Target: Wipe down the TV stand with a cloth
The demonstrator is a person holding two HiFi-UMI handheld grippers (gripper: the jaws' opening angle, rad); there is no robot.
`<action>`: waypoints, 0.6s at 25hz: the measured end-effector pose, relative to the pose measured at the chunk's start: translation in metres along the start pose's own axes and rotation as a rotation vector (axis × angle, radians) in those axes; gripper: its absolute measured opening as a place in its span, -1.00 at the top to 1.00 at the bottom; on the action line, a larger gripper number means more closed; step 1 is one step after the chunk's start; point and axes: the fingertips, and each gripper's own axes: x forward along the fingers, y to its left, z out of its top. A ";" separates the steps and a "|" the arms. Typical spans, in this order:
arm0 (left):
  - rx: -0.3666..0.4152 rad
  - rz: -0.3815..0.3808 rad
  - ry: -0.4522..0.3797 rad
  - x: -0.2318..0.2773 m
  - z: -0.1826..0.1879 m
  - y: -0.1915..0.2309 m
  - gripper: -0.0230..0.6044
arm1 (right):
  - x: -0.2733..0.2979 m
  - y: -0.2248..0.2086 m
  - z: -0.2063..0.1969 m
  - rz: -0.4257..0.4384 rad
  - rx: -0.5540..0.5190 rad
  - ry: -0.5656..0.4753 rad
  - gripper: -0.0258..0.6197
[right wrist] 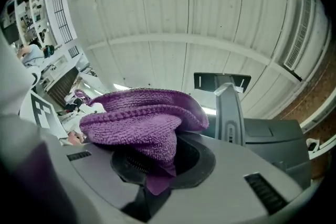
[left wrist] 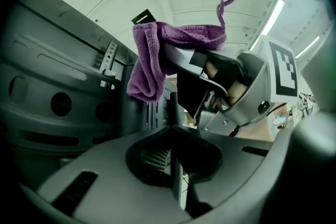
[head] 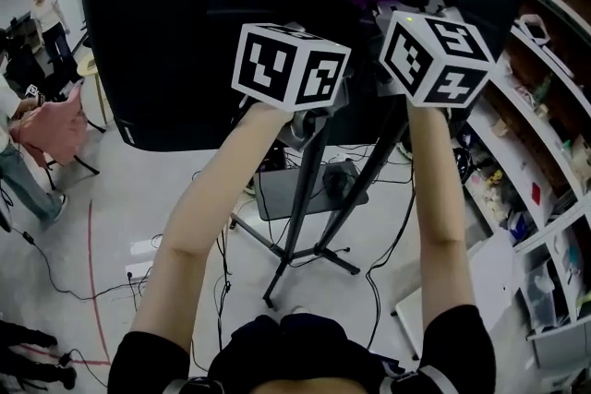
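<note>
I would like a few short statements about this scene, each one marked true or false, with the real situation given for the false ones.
1. The right gripper is shut on a purple cloth. True.
2. The left gripper grips the same cloth. False: its jaws are together with nothing between them, and the cloth hangs only from the right gripper.
3. The cloth lies on the floor. False: it is held up in front of the black TV.
4. Shelves with small items stand at the right side of the head view. True.
</note>
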 end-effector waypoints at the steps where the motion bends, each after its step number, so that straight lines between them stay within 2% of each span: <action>1: -0.005 0.000 -0.005 0.001 0.006 0.003 0.91 | 0.006 -0.002 -0.001 -0.012 -0.013 0.012 0.72; 5: -0.019 0.006 -0.004 0.000 0.015 0.010 0.91 | 0.018 -0.008 -0.007 -0.047 -0.028 0.047 0.72; 15: -0.080 -0.033 0.018 -0.004 -0.009 0.008 0.91 | 0.002 -0.005 -0.025 -0.087 0.009 0.089 0.72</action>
